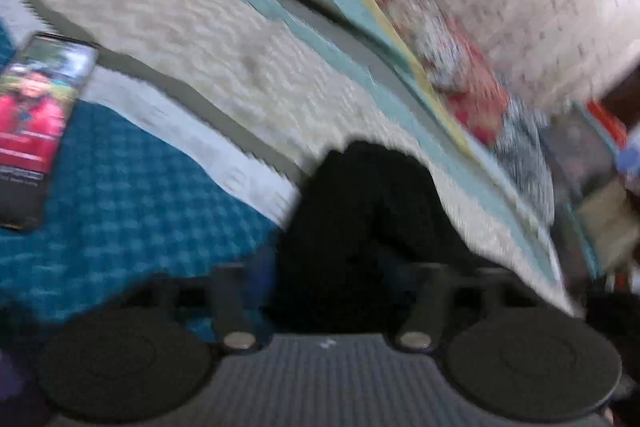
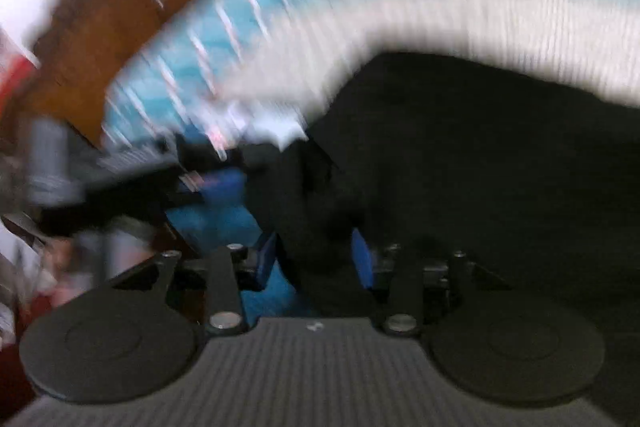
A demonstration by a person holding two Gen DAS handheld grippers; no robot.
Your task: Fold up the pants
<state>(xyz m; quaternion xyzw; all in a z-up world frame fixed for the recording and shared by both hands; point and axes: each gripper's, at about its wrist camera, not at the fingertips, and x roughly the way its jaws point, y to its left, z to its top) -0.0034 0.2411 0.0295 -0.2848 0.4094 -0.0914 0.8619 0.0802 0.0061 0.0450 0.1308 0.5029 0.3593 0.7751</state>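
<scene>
**Black pants in both my grippers, on the bed**

Both views are smeared with blur, so I keep to what reads clearly.

My left gripper [image 1: 332, 267] points down at the bed [image 1: 120, 195], which is covered in a blue checked cloth. A bunch of the black pants [image 1: 360, 211] rises straight out of the space between its fingers. The fingertips themselves are lost in the dark cloth, so I cannot tell for sure whether the pads press on it; the jaws stand narrow with the pants filling the gap. Beyond lies a cream blanket [image 1: 208, 39] with a pale blue edge, and past that a flowered red and blue cloth [image 1: 448, 67]. A phone [image 1: 36, 127] with a lit screen lies on the blue cloth to the left, well apart from the pants.

My right gripper [image 2: 316, 259] shows its blue pads [image 2: 362, 263] either side of a fold of the pants [image 2: 480, 167], narrow and closed on it. The rest of the pants spreads wide and dark to the right, lying over the cream blanket [image 2: 460, 27]. To the left I see the blue cloth and some brown wood [image 2: 100, 27], too blurred to say more.
</scene>
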